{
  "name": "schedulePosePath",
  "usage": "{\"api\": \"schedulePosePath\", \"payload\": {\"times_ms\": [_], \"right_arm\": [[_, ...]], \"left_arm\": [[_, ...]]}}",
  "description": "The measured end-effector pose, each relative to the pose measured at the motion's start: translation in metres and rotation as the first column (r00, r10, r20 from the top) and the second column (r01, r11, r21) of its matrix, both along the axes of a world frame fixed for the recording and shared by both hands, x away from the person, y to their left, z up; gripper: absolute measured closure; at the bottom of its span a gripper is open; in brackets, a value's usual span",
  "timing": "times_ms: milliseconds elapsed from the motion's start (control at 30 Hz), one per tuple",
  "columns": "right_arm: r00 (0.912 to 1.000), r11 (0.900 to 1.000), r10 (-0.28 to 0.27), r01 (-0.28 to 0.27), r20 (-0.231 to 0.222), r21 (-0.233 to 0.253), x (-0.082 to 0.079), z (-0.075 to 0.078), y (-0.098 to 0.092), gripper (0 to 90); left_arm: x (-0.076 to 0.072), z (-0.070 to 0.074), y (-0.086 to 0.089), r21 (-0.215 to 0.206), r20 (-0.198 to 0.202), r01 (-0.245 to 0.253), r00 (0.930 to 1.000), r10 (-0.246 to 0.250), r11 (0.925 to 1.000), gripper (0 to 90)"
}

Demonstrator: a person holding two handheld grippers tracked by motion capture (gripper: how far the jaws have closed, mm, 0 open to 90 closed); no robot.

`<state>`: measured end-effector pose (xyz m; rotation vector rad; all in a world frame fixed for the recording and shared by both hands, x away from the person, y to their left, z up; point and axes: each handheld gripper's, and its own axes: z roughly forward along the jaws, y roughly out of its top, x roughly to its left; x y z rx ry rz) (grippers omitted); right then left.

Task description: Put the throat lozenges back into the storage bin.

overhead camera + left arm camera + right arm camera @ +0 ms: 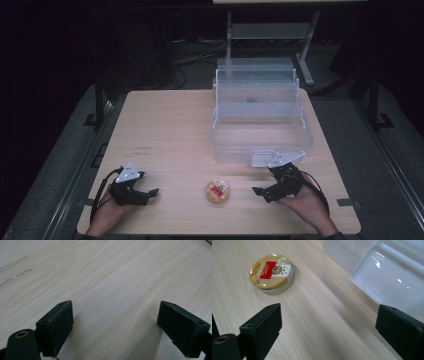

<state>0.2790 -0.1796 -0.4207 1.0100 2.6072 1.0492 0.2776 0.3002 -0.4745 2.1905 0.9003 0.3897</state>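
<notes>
Both grippers released, resting on surface [170,125]: left gripper [145,192], right gripper [265,186]; round tin [218,191] lying between, clear box [260,117] at twelve o'clock.

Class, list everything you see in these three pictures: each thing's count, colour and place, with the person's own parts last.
Round tin: one, gold lid with red label, near table edge between the tongs.
Tiered storage box: one, clear plastic, open, far right of table.
Table: one, light wood.
Metal frame: one, grey, on floor beyond table.
Left tongs: one, black, open, near left.
Right tongs: one, black, open, near right.
Hands: two, holding the tongs.
</notes>
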Motion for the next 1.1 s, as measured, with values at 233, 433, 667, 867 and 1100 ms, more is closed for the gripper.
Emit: {"api": "schedulePosePath", "payload": {"times_ms": [233,433,667,867,1100], "right_arm": [[0.9992,0.999,0.04,-0.04,-0.003,-0.017,0.005,0.003,0.014,6.1],[0.9979,0.997,0.065,-0.065,-0.008,-0.028,0.009,0.006,0.025,6.1],[0.9955,0.995,0.093,-0.094,-0.015,-0.037,0.013,0.007,0.036,6.2],[0.9923,0.991,0.122,-0.123,-0.021,-0.044,0.015,0.008,0.047,6.1],[0.9889,0.988,0.146,-0.147,-0.029,-0.052,0.017,0.009,0.06,6.1]], "left_arm": [[0.0,0.0,0.0,0.0,-0.001,0.0,1.0,0.0,1.0,12.5],[0.0,0.0,0.0,0.0,-0.001,0.0,1.0,0.0,1.0,12.5],[0.0,0.0,0.0,-0.001,-0.002,-0.001,1.0,0.001,1.0,12.5],[0.0,0.0,0.0,-0.001,-0.002,-0.002,1.0,0.002,1.0,12.5],[0.0,0.0,0.0,-0.001,-0.002,-0.001,1.0,0.001,1.0,12.5]]}}
